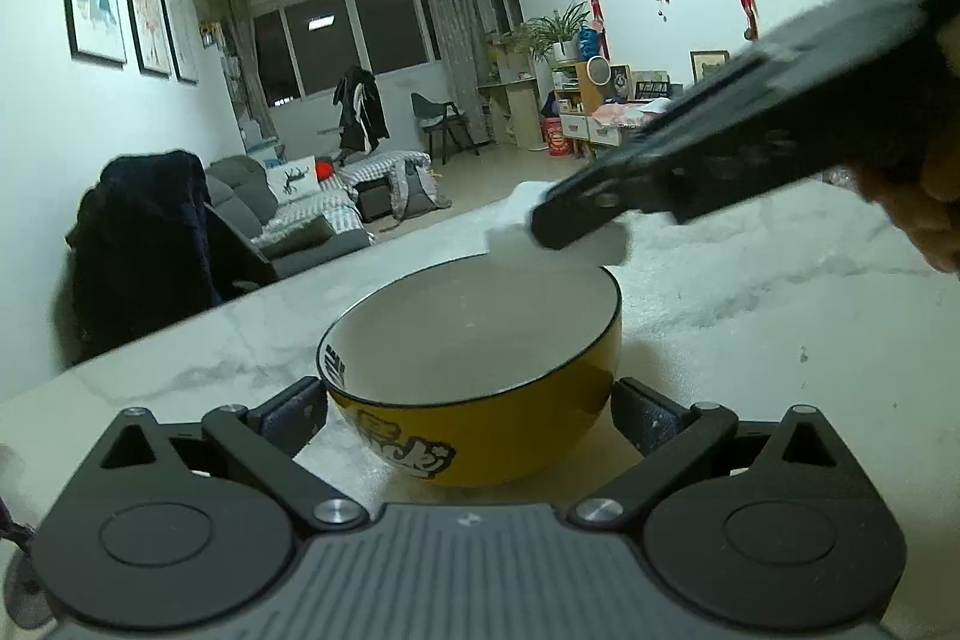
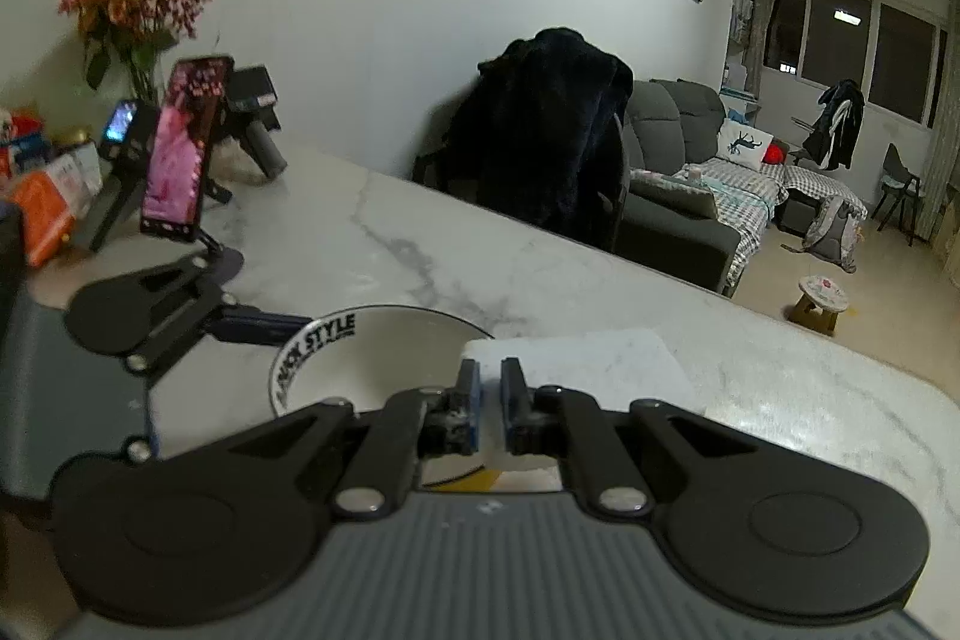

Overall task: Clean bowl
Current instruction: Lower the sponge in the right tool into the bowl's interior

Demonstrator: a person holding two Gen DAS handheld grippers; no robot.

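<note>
left gripper point(image 1: 471, 418): it is standing spread wide, one finger on each side of the bowl's yellow wall, seemingly touching or nearly so; whether it is pressing firmly I cannot tell.
bowl point(image 1: 474, 340): one, sitting upright on the marble desk point(image 1: 750, 292) between the left gripper's fingers; the white inside is looking free of obvious dirt, though blur is hiding small marks.
right gripper point(image 2: 489, 400): it is pinching one white wipe point(image 2: 600, 358), narrow, and hovering at the bowl's far rim.
risk, bowl: if the side hold is loose, wiping pressure is likely tipping or spinning the bowl.
risk, wipe: it is gripped by one edge, so it may be slipping out under drag.
risk, rim: a hard finger may be knocking the rim.
count, near: two grippers, one bowl, one wipe.
count, far: one lit phone point(image 2: 180, 148) on a stand, one bunch of flowers point(image 2: 132, 4).
</note>
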